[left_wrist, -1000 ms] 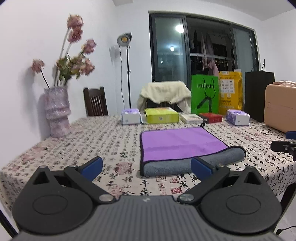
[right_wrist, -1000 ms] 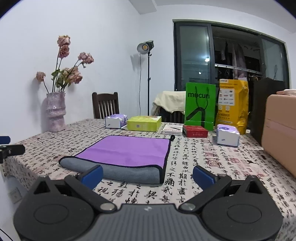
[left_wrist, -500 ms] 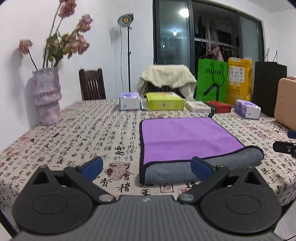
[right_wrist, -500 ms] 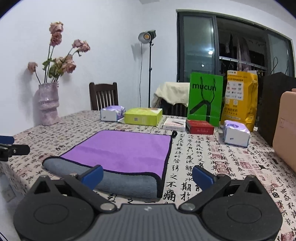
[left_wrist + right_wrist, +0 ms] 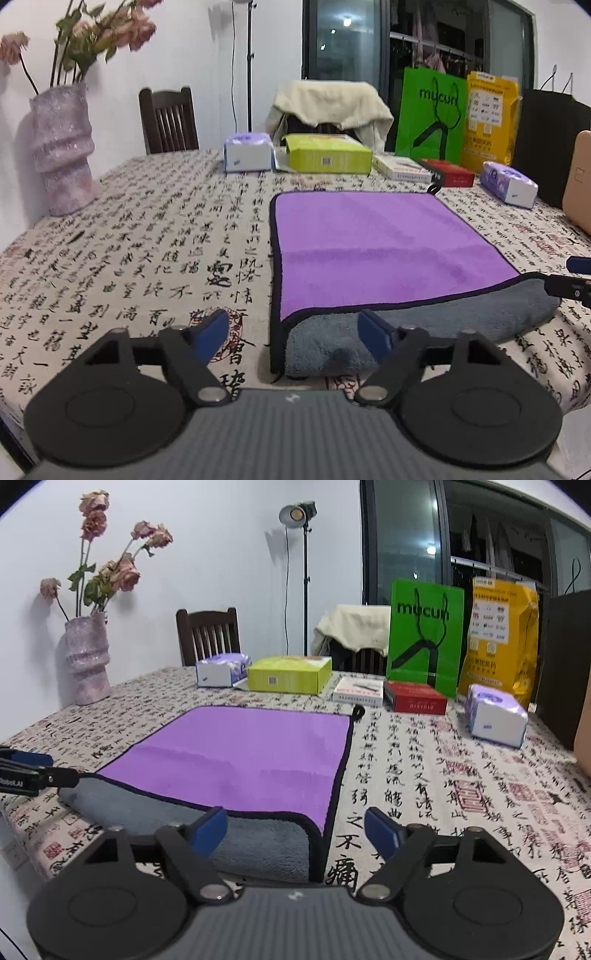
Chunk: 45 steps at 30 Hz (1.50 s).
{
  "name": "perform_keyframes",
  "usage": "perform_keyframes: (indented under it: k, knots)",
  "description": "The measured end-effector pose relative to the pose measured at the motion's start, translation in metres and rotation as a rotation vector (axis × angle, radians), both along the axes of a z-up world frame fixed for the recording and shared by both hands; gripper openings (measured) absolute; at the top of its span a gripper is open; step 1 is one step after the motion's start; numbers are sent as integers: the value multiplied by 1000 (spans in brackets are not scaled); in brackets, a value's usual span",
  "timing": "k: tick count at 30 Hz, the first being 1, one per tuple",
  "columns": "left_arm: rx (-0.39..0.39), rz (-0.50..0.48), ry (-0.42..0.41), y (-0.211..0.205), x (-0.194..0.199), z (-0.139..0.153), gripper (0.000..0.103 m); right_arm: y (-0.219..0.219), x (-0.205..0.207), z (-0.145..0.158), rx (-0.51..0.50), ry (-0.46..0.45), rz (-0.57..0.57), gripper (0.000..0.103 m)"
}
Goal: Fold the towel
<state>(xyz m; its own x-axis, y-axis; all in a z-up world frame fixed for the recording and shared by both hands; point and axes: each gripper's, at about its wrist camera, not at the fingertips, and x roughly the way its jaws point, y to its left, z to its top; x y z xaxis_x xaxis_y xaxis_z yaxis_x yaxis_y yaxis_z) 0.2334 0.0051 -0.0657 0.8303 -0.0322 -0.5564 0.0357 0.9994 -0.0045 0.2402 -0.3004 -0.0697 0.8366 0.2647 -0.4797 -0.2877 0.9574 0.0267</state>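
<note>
- Both tools have advanced toward the near fold since the earlier frames.
- Left tool (image 5: 291, 334) and right tool (image 5: 295, 829): spread wide, holding nothing.
- Purple-faced, grey-backed plush towel (image 5: 373, 251) lies on the calligraphy-print bench (image 5: 147, 258), one fold apparently made; further folding probably remains.

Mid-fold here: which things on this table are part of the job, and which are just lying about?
Part of the job:
- purple towel, grey underside showing along its near edge
- left tongs, open
- right tongs, open

Just lying about:
- vase of flowers
- yellow-green box
- red box
- two tissue packs
- green bag
</note>
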Motion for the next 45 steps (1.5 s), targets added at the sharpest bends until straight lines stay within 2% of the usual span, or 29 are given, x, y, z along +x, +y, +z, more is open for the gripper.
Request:
perform_keyframes:
  k: [4,7,9,13,16,21,23,32,45]
  knots:
    - [-19,0,53,3,11,-5,67,-1,10,-7,8,36,6,64]
    - [-19,-1,71,4,14,-7,61,0,15,-12,10,59,16,52]
    - [-23,-3,80,4,16,-8,56,1,18,-14,17,75,26,39]
    - [-35,-8,102,4,19,-9,40,4,19,-16,4,84,32,36]
    - [-35,-13,99,2,18,-8,33,4,19,-16,4,83,34,33]
    - [-18,-6,93,2,17,-7,20,3,18,-15,-9,73,22,16]
    - [-15,-5,90,2,16,-6,16,1,18,-14,-4,69,17,13]
    - [-14,-8,77,3,13,-1,8,0,17,-10,0,47,13,8]
    - [-4,-13,46,2,15,10,7,-3,19,0,8,19,16,7]
